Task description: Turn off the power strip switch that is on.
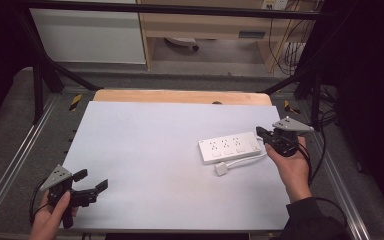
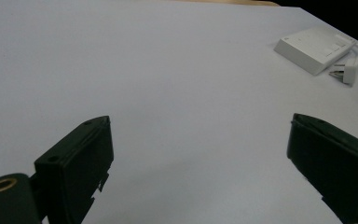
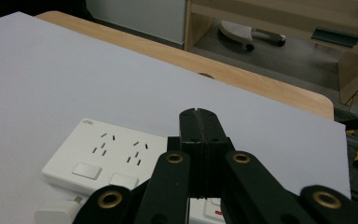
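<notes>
At the strip's (image 1: 230, 147) right end, the right gripper (image 1: 262, 135), jaws together on nothing, seems about to press a switch; the plug (image 1: 222, 169) lies unplugged, and the left gripper (image 1: 92, 182) waits with jaws apart.

The left gripper (image 2: 198, 154) holds its jaws wide apart over the white table sheet (image 2: 158, 79), nothing between them. Well beyond the right finger (image 2: 331, 158) lie a white power strip (image 2: 313, 48) and its plug (image 2: 345, 73).

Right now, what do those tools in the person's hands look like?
Both are black. The left tool and right tool each carry a grey three-cornered plate on top and trail a black cable. Brass-coloured rivets dot the right tool's linkage arms. The right arm wears a dark sleeve.
</notes>
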The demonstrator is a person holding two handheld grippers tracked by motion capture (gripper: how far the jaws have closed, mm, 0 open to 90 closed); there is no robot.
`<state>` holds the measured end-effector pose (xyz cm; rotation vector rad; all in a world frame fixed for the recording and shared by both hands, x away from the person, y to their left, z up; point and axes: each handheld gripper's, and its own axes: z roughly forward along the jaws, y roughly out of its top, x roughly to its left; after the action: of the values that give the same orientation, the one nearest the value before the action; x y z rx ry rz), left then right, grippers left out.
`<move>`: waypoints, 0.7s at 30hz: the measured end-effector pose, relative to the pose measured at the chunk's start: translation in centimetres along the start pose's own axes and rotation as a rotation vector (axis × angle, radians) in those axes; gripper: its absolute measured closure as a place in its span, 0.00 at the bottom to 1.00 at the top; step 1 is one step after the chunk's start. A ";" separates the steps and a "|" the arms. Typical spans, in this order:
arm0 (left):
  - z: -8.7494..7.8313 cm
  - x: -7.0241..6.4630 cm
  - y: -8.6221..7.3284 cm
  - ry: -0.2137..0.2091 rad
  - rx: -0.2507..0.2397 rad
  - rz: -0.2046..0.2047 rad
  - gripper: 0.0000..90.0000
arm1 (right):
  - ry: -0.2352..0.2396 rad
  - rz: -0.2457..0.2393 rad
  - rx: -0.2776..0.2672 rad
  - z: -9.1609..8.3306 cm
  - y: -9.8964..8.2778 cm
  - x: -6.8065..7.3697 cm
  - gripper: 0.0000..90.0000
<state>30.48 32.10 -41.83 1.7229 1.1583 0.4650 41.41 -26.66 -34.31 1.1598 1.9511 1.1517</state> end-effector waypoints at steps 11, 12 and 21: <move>0.0 0.0 0.0 -0.005 0.001 0.003 0.08 | -0.004 0.000 0.034 1.5 -0.4 -0.1 1.00; 0.0 0.0 0.0 -0.005 0.001 0.003 0.08 | -0.005 0.003 0.036 1.7 -0.4 -0.2 1.00; 0.0 0.0 0.0 -0.007 0.001 0.003 0.08 | -0.006 0.019 0.054 2.3 -0.9 -0.4 1.00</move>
<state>30.48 32.04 -41.85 1.7258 1.1517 0.4603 43.11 -26.33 -36.15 1.2105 1.9815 1.1100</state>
